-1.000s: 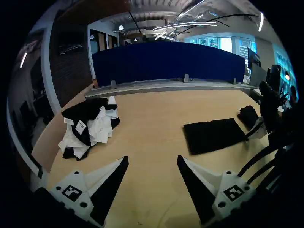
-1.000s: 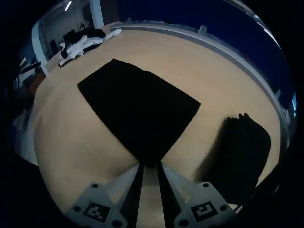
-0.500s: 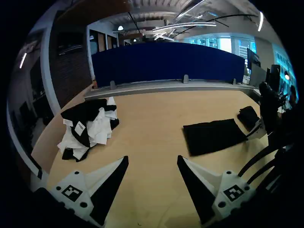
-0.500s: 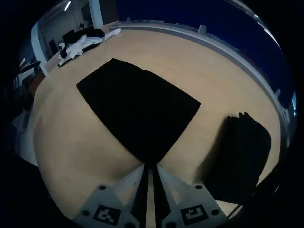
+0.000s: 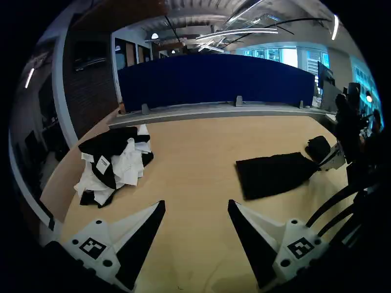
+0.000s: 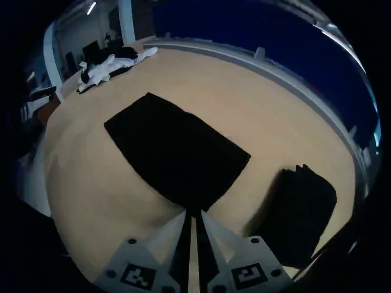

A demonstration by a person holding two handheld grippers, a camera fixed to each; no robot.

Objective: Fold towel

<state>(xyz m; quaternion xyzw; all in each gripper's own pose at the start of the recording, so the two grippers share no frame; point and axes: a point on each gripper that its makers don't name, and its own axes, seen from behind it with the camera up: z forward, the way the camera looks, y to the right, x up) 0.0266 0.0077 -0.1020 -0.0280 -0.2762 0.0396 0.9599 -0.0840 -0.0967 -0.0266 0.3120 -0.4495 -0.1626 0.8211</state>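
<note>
The left hand-held gripper (image 5: 195, 201) hangs over the bare counter (image 5: 195, 146), its fingers spread wide apart and holding nothing. The right hand-held gripper (image 6: 194, 213) has its fingers drawn almost together, clamped on the near corner of the black towel (image 6: 176, 151), which otherwise lies flat on the counter. A folded black stack (image 6: 298, 210) sits just right of the towel; a pile of black and white cloths (image 5: 115, 161) lies well left of it. A white tag on that pile is too small to read; each gripper finger carries a square black-and-white marker
</note>
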